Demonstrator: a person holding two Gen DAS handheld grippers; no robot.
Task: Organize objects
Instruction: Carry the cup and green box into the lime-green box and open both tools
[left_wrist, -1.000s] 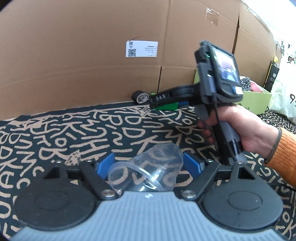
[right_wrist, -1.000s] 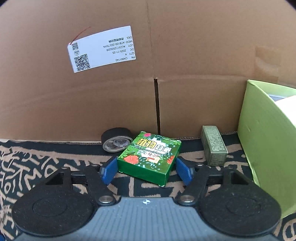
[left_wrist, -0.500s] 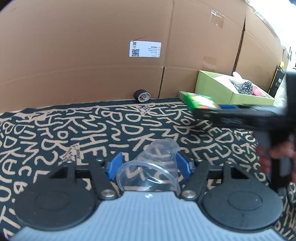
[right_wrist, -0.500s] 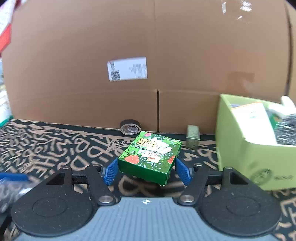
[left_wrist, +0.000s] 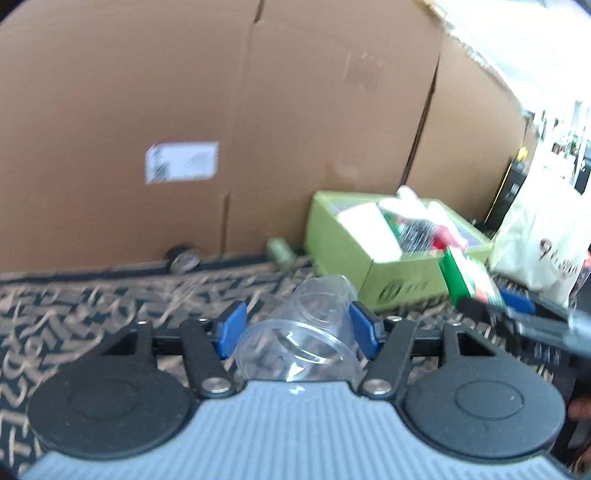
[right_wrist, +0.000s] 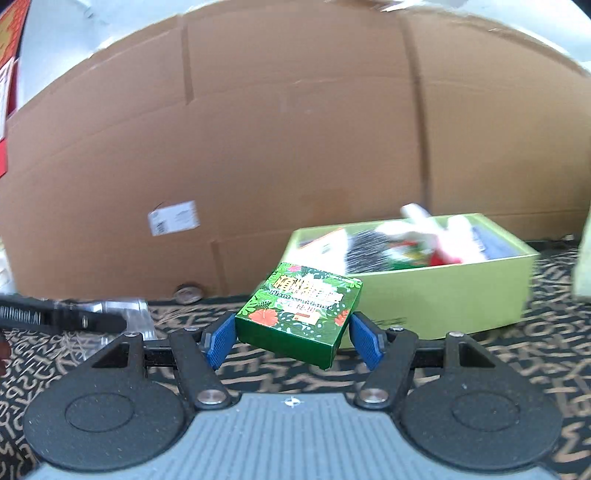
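Note:
My left gripper (left_wrist: 297, 328) is shut on a clear plastic cup (left_wrist: 303, 332), which lies on its side with its mouth toward the camera, lifted above the patterned cloth (left_wrist: 92, 325). My right gripper (right_wrist: 293, 338) is shut on a green floral box (right_wrist: 301, 310), held tilted in the air in front of the lime-green box (right_wrist: 439, 295). In the left wrist view that lime-green box (left_wrist: 402, 277) stands ahead to the right, holding several items, and the right gripper with the green floral box (left_wrist: 471, 280) shows blurred at the right. The left gripper's finger (right_wrist: 55, 317) shows at the left of the right wrist view.
Tall cardboard cartons (left_wrist: 258, 129) form a wall behind the cloth. A roll of dark tape (left_wrist: 183, 258) and a small olive box (left_wrist: 280, 251) lie at the wall's foot. A white bag (left_wrist: 546, 251) stands right of the lime-green box.
Both grippers rose and swung right toward the lime-green box, carrying the cup and the floral box. The left gripper's jaws closed onto the cup. The floral box left the floor by the tape.

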